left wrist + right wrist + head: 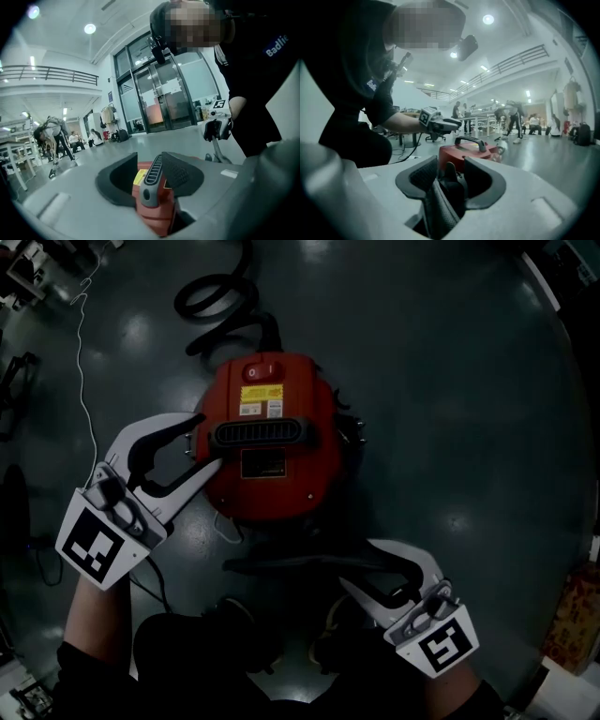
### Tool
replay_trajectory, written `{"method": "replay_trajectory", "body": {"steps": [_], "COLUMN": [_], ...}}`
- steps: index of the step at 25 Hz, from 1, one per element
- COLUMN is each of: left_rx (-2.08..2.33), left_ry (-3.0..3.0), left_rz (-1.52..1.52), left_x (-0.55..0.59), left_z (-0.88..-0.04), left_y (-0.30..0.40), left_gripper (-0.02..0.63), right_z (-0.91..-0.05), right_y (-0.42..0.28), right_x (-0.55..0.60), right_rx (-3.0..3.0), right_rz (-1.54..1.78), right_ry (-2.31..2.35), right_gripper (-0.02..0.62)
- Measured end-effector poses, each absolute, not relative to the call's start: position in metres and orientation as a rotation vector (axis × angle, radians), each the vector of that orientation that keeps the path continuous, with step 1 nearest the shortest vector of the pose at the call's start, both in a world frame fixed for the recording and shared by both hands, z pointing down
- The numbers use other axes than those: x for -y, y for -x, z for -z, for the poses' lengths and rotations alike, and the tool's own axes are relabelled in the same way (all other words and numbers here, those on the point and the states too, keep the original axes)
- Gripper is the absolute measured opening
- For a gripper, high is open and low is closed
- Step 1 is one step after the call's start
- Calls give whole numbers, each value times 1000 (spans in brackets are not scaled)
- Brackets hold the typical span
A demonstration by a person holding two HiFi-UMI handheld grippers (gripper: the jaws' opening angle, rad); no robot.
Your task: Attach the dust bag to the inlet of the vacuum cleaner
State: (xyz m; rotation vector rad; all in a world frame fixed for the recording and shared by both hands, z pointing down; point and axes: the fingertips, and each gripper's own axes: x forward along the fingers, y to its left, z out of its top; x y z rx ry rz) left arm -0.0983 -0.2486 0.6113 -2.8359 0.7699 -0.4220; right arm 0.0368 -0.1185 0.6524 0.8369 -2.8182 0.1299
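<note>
Red vacuum cleaner (309, 474) sat on the floor. The left gripper (208, 439) stood wide around one end of its black handle (262, 434) without pinching it. The right gripper (359, 563) was clamped on the dark dust bag (281, 564), low beside the machine. The bag was probably being carried over. Next, its opening would need lining up with the inlet, which no view showed.

The head view looks steeply down on the vacuum cleaner (272, 442), toward 12 o'clock. The left gripper view rides the left gripper (204, 439) at 9 o'clock, close against it. The right gripper view, on the right gripper (361, 563) at 5 o'clock, faces it nearly level from farther back. All three share it.
</note>
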Motion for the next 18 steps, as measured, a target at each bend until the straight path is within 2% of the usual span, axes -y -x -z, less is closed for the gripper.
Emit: {"method": "replay_trajectory", "body": {"steps": [5,9,18], "left_rx": [-889,-936,-995], "left_ry": [2921,3001,3054], "left_rz": [422,356,353], "left_x": [229,200,159], "left_z": [-589,-538,-401], "left_y": [110,112,117], "left_gripper": [166,150,141], "right_z": [-659,-649,-516], "right_y": [-42,-35,-52], "right_x": [124,97,55], "right_rx": [2730,2650,2598], "right_rz": [-153,-285,-349], "right_ry": [-1049,-1099,-1089], "right_gripper": [179,179,179]}}
